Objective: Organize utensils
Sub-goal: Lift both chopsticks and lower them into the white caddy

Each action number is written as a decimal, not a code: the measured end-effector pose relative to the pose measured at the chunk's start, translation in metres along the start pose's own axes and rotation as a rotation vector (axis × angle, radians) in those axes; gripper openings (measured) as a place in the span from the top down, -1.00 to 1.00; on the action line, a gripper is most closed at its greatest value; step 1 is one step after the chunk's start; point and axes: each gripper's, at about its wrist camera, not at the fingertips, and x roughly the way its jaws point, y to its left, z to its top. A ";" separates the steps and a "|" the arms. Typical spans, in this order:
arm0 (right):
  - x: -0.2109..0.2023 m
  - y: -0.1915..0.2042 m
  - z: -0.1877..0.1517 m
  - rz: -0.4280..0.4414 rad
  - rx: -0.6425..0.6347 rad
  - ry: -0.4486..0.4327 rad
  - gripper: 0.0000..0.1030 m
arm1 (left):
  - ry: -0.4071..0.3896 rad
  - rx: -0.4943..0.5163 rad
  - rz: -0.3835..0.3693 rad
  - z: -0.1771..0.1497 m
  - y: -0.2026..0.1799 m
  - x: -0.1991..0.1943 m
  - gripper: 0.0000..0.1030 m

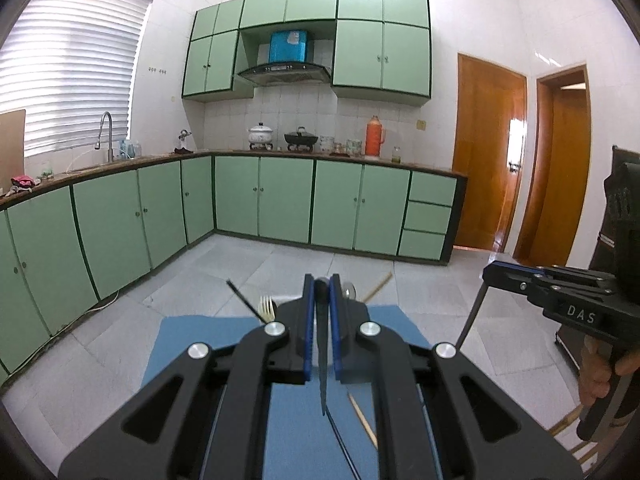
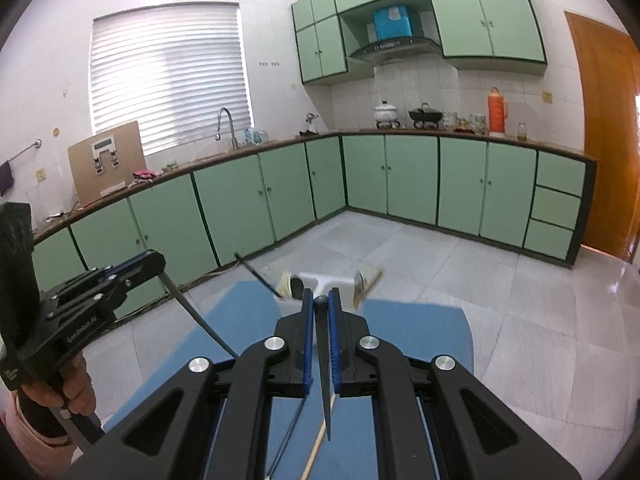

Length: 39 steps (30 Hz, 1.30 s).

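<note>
Both tongs are clenched on slim dark utensils: left gripper point(image 1: 321, 300) clamps a dark utensil point(image 1: 322, 360) hanging down between its blue pads; right gripper point(image 2: 321, 304) clamps another dark utensil point(image 2: 326, 392). Below lies a blue mat point(image 2: 420, 340), a white holder point(image 2: 320, 280) at its far edge.

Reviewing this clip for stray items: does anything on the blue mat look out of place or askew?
Yes. Two loose chopsticks lie slanted on the blue mat: a wooden chopstick and a black chopstick, outside the white holder, where other utensils stand. Both the left gripper and the right gripper are shut on dark utensils.
</note>
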 end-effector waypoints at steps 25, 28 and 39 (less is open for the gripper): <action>0.130 -0.015 0.128 0.007 0.016 -0.101 0.86 | -0.100 0.002 0.086 0.089 0.025 0.137 0.88; 0.154 -0.024 0.121 -0.005 0.036 -0.088 0.86 | -0.072 0.000 0.091 0.080 0.031 0.159 0.88; 0.202 -0.042 0.064 -0.009 0.099 -0.019 0.86 | 0.023 -0.019 0.114 0.036 0.047 0.205 0.88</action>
